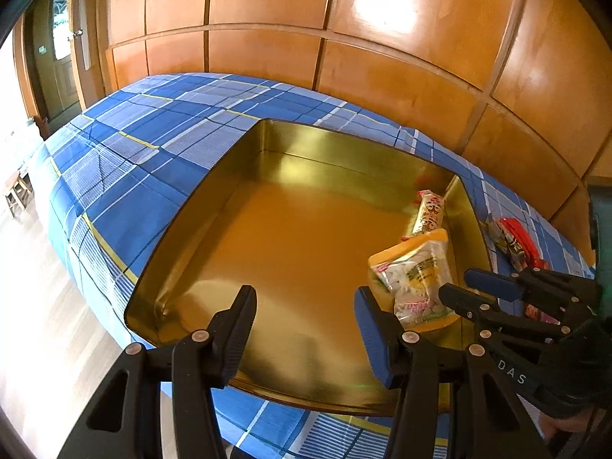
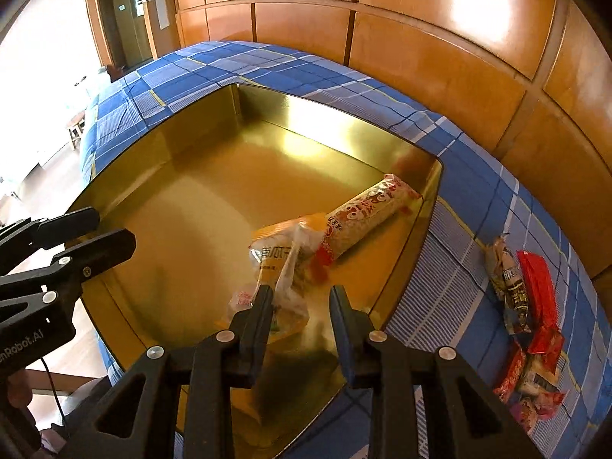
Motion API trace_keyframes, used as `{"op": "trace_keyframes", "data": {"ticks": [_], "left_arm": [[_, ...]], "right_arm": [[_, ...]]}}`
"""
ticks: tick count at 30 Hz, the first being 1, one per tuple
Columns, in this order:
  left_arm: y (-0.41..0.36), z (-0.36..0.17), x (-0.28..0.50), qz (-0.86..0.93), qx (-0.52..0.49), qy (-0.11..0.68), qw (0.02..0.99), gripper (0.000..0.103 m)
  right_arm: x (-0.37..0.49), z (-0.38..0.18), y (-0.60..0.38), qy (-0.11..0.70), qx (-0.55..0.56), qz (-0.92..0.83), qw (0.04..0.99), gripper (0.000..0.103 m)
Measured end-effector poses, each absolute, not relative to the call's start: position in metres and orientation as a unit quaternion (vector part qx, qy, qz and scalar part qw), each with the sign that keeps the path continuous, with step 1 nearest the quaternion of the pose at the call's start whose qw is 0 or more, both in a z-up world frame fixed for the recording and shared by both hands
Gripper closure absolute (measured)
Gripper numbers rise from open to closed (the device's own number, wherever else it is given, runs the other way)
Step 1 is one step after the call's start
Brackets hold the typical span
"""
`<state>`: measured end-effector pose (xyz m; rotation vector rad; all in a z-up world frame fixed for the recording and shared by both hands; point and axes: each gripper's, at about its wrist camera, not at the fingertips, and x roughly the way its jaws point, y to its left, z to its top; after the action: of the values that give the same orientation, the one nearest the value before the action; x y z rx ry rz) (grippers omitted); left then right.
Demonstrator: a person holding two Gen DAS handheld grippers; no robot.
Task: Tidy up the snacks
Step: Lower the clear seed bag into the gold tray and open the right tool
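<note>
A shallow gold tin tray (image 1: 214,206) (image 2: 153,153) lies on a blue plaid cloth. A long red-and-white snack packet (image 2: 367,214) (image 1: 430,210) rests along the tray's right wall. Just in front of it, a yellow-edged clear pouch (image 2: 283,260) (image 1: 413,275) stands tilted, low over the tray floor. My right gripper (image 2: 300,294) (image 1: 459,285) is shut on the pouch's near edge. My left gripper (image 1: 306,306) (image 2: 114,227) hovers over the tray's near-left part, open, with nothing between its fingers.
Several loose snack packets (image 2: 528,306) (image 1: 512,241), red and brown, lie on the cloth (image 1: 153,145) right of the tray. Wooden wall panels (image 1: 382,76) run behind the table. The table's left edge drops to a pale floor (image 1: 38,287).
</note>
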<state>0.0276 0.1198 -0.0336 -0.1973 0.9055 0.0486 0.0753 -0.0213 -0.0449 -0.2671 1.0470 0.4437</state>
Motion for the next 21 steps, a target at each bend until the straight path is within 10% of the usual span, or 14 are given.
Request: {"op": "trace_keyframes", "data": {"ticks": [21], "left_arm": [[0.11, -0.03, 0.024, 0.011, -0.082, 0.434, 0.897, 0.049]], "right_arm": [[0.06, -0.023, -0.036, 0.469, -0.081, 0.211, 0.854, 0.073]]}}
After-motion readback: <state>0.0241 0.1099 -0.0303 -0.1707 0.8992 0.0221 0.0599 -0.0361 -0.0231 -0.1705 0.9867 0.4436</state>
